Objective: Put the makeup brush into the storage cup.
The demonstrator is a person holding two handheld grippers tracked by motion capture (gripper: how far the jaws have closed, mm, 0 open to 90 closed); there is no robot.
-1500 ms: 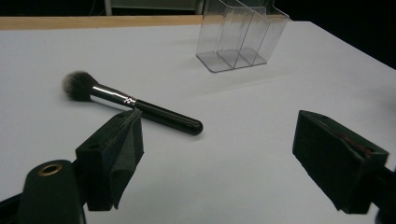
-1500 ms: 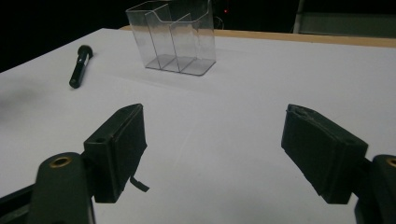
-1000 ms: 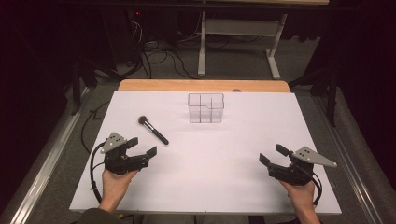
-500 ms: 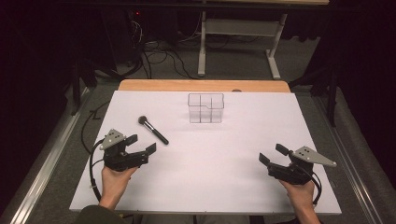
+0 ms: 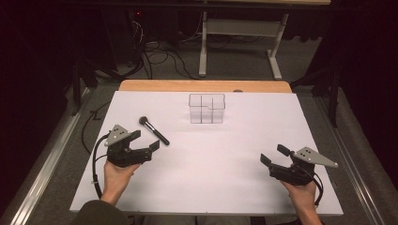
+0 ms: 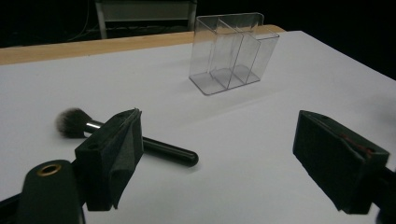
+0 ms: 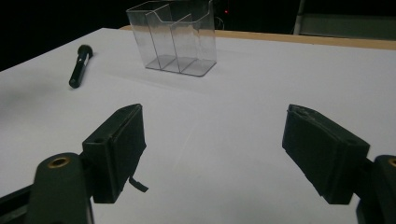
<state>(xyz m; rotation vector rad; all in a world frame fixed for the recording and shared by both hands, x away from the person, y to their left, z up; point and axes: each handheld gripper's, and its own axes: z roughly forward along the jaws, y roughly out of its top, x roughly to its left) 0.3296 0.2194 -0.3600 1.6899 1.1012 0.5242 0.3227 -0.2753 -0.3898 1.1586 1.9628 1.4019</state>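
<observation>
A makeup brush [image 5: 154, 130] with a black handle and a dark bristle head lies on the white table top [image 5: 211, 183], left of centre. A clear acrylic organizer [image 5: 206, 108] with several compartments stands upright and empty farther back. My left gripper [image 5: 146, 139] is open just short of the brush, its jaws spread wide. In the left gripper view the brush [image 6: 166, 150] lies partly behind the left jaw, with the organizer [image 6: 231, 53] beyond. My right gripper [image 5: 274, 155] is open near the front right with nothing in it. Its view shows the organizer [image 7: 175, 39] and the brush [image 7: 79, 65] far off.
A wooden strip [image 5: 202, 86] runs along the table's far edge. Behind it a metal desk frame [image 5: 239, 42] stands on a dark floor with loose cables [image 5: 155, 56]. A metal rail [image 5: 51, 154] runs along the left side of the table.
My left gripper has crept a little forward toward the brush. The right gripper, the brush and the organizer have stayed where they were.
</observation>
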